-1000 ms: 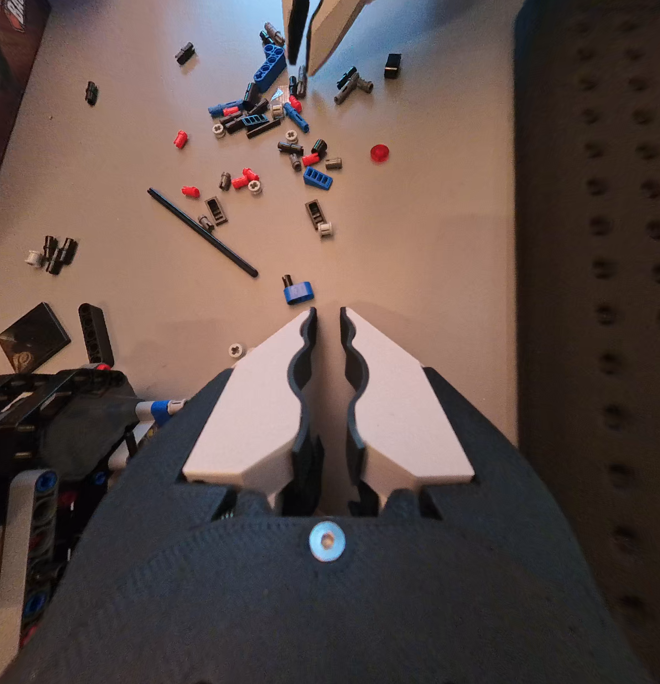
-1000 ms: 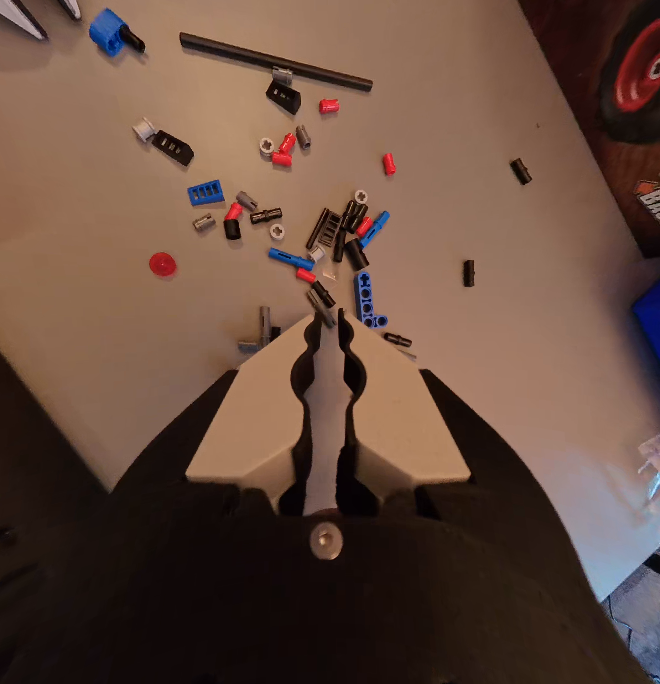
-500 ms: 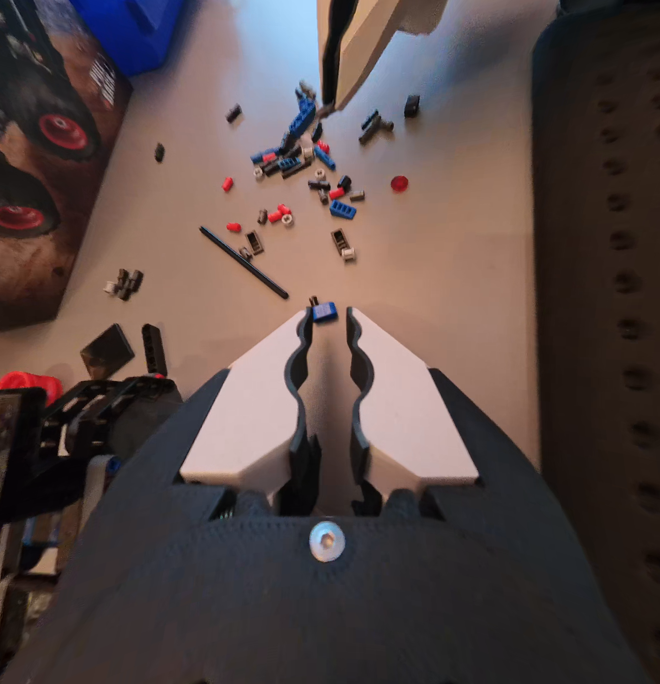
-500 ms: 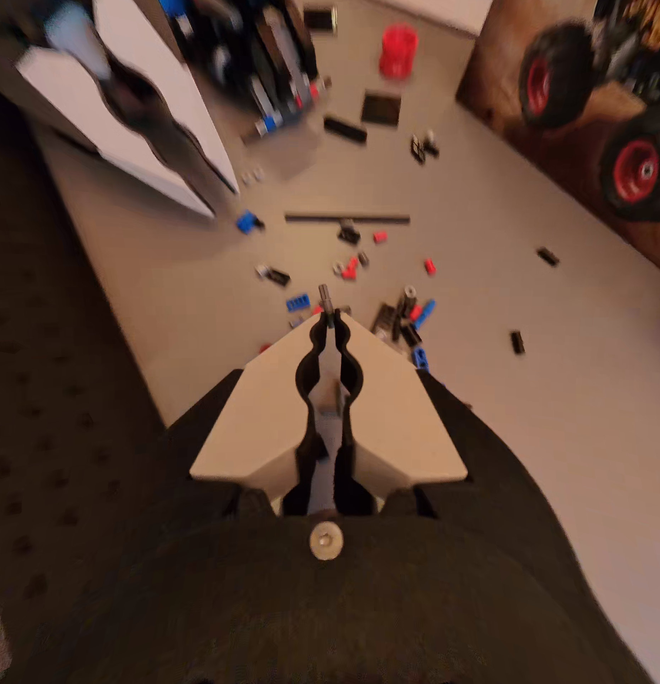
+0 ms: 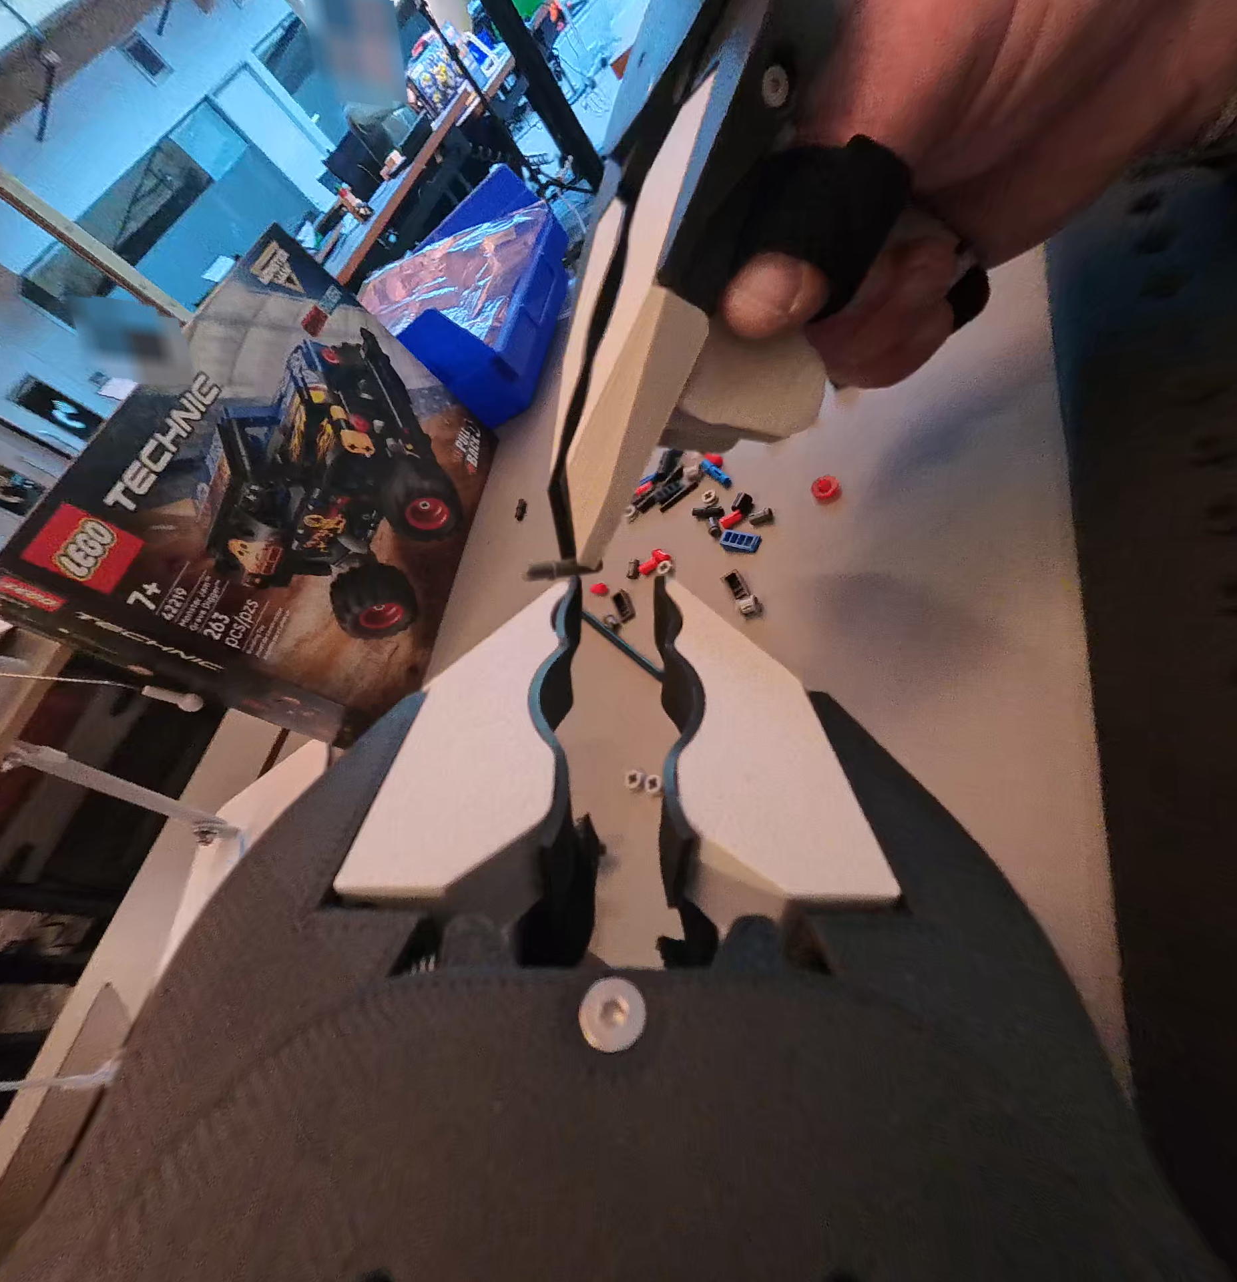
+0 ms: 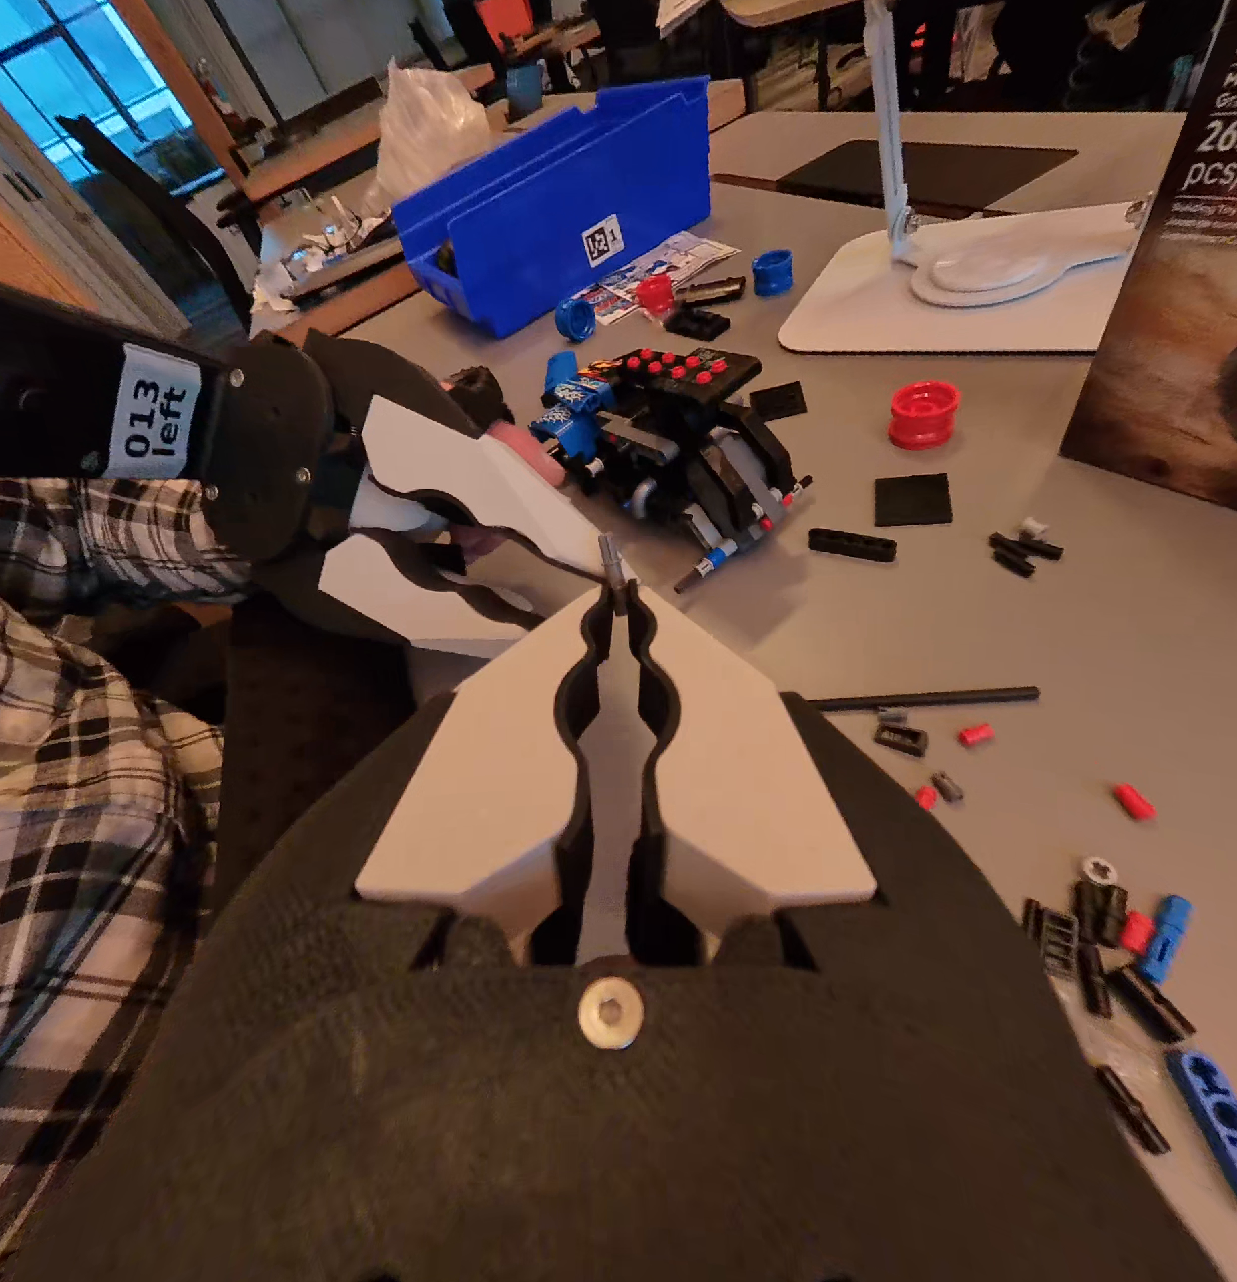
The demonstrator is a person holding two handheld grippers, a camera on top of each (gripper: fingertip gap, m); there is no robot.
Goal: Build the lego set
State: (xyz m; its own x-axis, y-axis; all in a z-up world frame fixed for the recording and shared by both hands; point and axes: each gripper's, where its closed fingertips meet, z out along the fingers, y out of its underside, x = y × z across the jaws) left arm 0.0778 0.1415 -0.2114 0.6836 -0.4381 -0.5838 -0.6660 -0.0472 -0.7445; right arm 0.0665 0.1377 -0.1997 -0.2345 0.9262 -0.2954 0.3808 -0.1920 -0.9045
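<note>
Passing a small grey pin [image 6: 614,563] between grippers above the grey table [image 6: 948,624]. Right gripper [image 6: 619,602] pinched tight on the pin's lower end; left gripper [image 5: 615,590] parted and empty, tips just beside the pin. Possibly a connector peg; blurred. Close squarely on the free end before releasing. Half-built truck [image 6: 678,444] well beyond.
</note>
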